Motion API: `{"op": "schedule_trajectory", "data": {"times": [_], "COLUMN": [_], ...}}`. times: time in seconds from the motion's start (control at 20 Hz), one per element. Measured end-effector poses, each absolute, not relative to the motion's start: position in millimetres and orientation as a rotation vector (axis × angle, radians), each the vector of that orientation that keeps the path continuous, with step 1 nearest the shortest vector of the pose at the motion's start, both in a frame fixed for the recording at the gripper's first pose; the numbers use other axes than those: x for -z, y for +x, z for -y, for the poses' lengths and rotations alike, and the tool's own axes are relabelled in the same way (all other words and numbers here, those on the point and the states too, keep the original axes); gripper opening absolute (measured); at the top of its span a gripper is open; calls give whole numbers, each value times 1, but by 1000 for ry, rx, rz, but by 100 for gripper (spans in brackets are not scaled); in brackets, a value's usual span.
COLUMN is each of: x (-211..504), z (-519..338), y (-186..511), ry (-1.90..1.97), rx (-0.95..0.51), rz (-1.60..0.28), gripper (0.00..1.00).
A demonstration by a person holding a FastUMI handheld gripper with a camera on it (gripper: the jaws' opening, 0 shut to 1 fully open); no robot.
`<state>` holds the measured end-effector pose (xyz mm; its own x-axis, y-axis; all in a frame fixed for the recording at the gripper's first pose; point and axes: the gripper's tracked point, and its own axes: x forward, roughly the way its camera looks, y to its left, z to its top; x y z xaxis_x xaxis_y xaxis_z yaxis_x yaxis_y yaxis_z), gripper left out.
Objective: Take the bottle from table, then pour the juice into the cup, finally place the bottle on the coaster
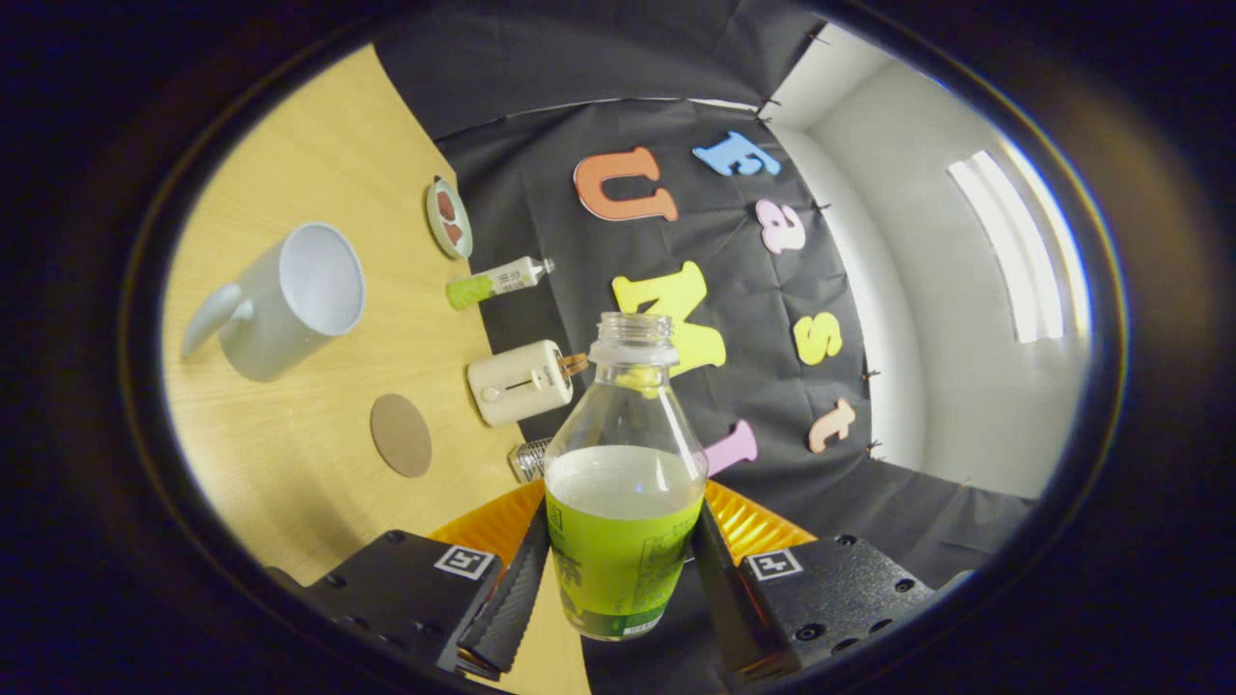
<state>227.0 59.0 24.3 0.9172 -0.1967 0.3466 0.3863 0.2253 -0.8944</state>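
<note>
Fingers (618,589) clamped on uncapped bottle (624,492), held tilted, well apart from cup (280,299); coaster (401,434) lies between bottle and cup on tabletop (290,483); likely risk: early tipping spills juice short of cup.

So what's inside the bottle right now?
Pale juice fills the bottle to just above its green label, the neck empty and uncapped. The label hides the lower contents. The gripper fingers clamp its sides.

Bright, even lighting. A window (1014,246) on the right is overexposed. Strong fisheye curvature bends the tabletop (290,425) edge. Glare on the bottle (623,483); the edges of the view are soft.
</note>
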Motion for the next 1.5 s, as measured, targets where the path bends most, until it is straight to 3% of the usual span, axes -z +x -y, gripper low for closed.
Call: {"op": "schedule_trajectory", "data": {"times": [0.4, 1.5], "x": [-23, -51], "z": [-71, -109], "y": [247, 238], "ry": [-1467, -1856], "rx": [437, 521], "rz": [120, 195], "gripper": [80, 80]}}
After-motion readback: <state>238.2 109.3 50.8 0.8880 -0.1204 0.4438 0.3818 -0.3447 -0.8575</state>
